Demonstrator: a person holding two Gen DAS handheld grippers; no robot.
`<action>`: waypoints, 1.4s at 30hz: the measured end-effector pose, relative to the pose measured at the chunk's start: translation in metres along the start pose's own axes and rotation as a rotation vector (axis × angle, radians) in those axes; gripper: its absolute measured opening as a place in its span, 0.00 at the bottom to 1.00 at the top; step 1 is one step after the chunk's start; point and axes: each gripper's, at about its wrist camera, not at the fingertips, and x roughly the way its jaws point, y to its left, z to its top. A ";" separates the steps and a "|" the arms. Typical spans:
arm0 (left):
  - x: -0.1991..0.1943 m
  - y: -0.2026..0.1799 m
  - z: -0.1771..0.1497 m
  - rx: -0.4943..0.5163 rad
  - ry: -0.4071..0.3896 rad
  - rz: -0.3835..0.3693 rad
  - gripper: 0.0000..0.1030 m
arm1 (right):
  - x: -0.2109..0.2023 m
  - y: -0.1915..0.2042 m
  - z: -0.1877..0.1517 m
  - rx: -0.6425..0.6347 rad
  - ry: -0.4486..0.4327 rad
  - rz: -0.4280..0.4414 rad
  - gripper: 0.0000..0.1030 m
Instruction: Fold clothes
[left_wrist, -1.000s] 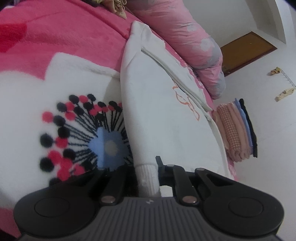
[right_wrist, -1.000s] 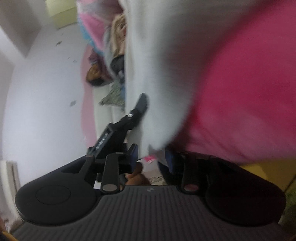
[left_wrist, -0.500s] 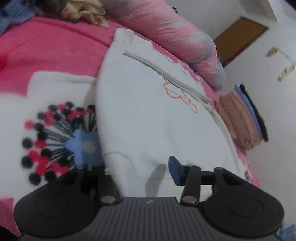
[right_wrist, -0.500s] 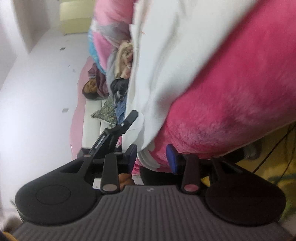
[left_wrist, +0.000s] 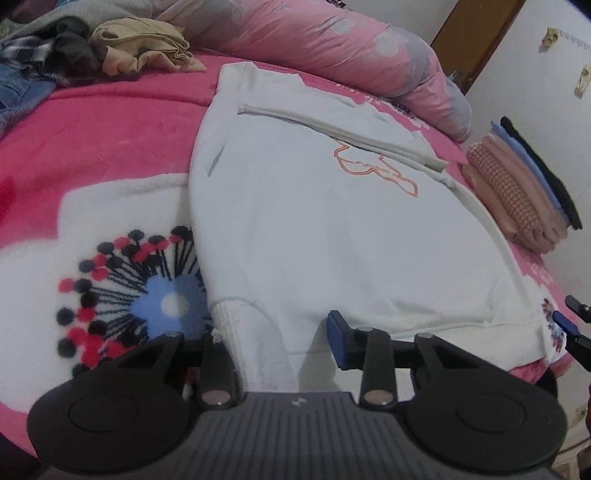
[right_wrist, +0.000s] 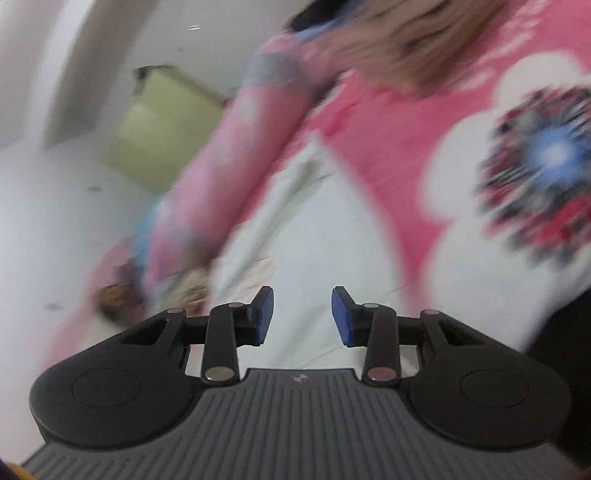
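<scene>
Left gripper (left_wrist: 275, 336): jaws closing, the white sweater's ribbed cuff (left_wrist: 255, 343) between them; pad contact cannot be judged, the left pad being hidden. Right gripper (right_wrist: 303, 314): jaws partly open, nothing between them; this view is motion-blurred. Sweater (left_wrist: 332, 221): spread flat on the pink blanket (left_wrist: 110, 147) of the bed, an orange outline on it. Beside its far edge, a stack (left_wrist: 517, 192) of folded garments; behind, a pink quilt (left_wrist: 351, 48) and a loose pile (left_wrist: 92, 48) of clothes.
</scene>
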 end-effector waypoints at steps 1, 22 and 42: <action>0.000 0.000 0.001 0.001 0.002 0.003 0.31 | 0.002 -0.009 0.005 -0.003 0.001 -0.035 0.34; 0.006 -0.002 0.003 0.026 0.010 0.018 0.29 | -0.017 -0.055 0.020 -0.066 0.237 0.052 0.25; 0.006 -0.034 0.005 0.094 0.057 0.174 0.27 | 0.005 -0.051 0.016 -0.015 0.261 0.096 0.07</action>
